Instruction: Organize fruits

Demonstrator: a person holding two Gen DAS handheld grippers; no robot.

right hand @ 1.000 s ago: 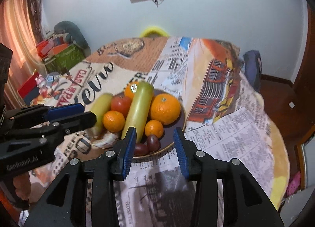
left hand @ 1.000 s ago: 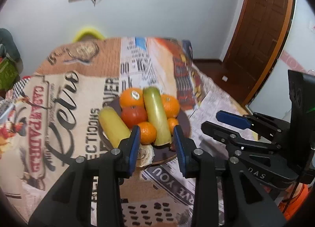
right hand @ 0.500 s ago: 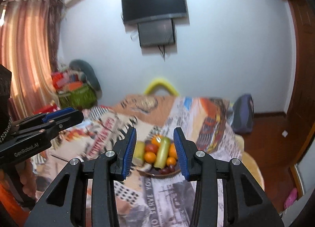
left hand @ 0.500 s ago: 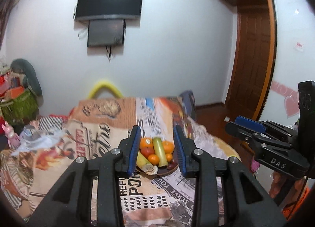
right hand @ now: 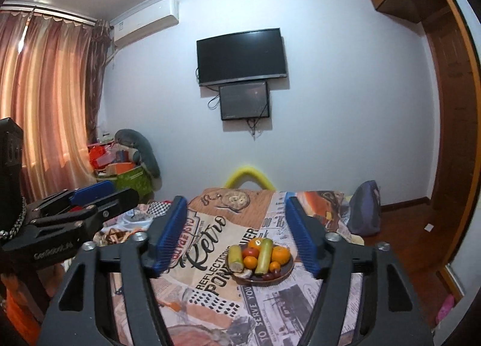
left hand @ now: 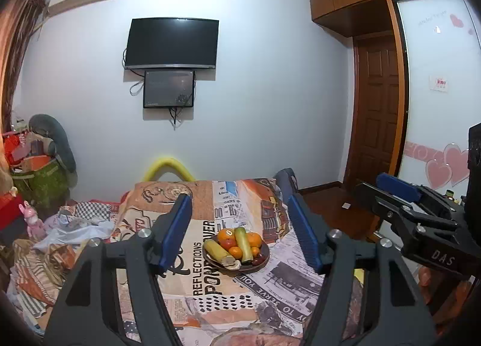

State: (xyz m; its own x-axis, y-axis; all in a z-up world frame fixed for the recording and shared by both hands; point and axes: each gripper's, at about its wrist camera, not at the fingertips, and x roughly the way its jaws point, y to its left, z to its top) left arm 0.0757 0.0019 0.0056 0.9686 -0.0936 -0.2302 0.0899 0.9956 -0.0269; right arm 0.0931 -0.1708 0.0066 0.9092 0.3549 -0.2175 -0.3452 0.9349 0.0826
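Observation:
A dark round plate (left hand: 264, 257) (right hand: 287, 269) stands on the table with a newspaper-print cloth (left hand: 210, 286) (right hand: 210, 280). It holds oranges (left hand: 226, 234) (right hand: 281, 254), a red fruit (left hand: 229, 243), a long green fruit (left hand: 243, 244) (right hand: 264, 256), a yellow one (left hand: 217, 251) (right hand: 235, 256) and small dark fruits (right hand: 272, 274). My left gripper (left hand: 242, 233) and right gripper (right hand: 236, 233) hang well back from the plate, above the near table end. Both sets of jaws are opening, with nothing between them. The right gripper (left hand: 399, 192) shows at the right of the left wrist view, the left one (right hand: 99, 195) at the left of the right wrist view.
A TV (left hand: 171, 42) and a small screen hang on the far wall. A yellow chair back (left hand: 168, 167) stands behind the table, a bag (right hand: 365, 207) at its right corner. Clutter and a green basket (left hand: 39, 180) fill the left; a wooden door (left hand: 375, 123) is right.
Both grippers have pulled back and up from the plate, so it looks small and far. Their jaws, narrow before, now stand much wider.

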